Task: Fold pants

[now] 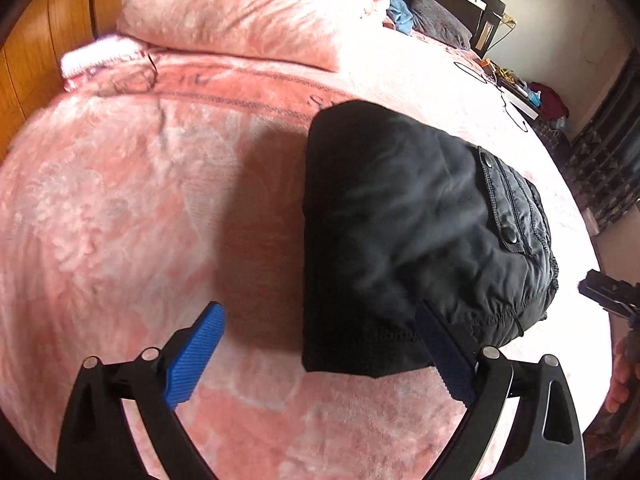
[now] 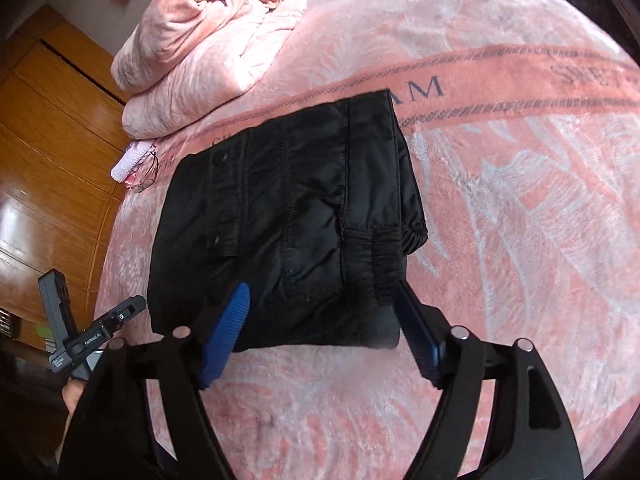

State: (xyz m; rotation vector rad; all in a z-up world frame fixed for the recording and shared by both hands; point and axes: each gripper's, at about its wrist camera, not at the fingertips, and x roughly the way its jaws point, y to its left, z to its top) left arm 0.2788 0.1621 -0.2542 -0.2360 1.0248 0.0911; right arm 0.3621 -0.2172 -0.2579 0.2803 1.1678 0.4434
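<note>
The black pants (image 1: 404, 232) lie folded into a compact bundle on the pink blanket (image 1: 120, 200). In the right wrist view the pants (image 2: 288, 216) show the elastic waistband at the right and snap buttons at the left. My left gripper (image 1: 320, 344) is open, its right finger beside the near edge of the bundle, its left finger over bare blanket. My right gripper (image 2: 324, 312) is open, and its two blue fingers straddle the near edge of the bundle without pinching it.
A folded pink quilt (image 1: 248, 20) lies at the head of the bed, also in the right wrist view (image 2: 208, 40). Wooden wardrobe doors (image 2: 44, 160) stand beside the bed. The other gripper's body (image 2: 80, 332) shows at the left edge.
</note>
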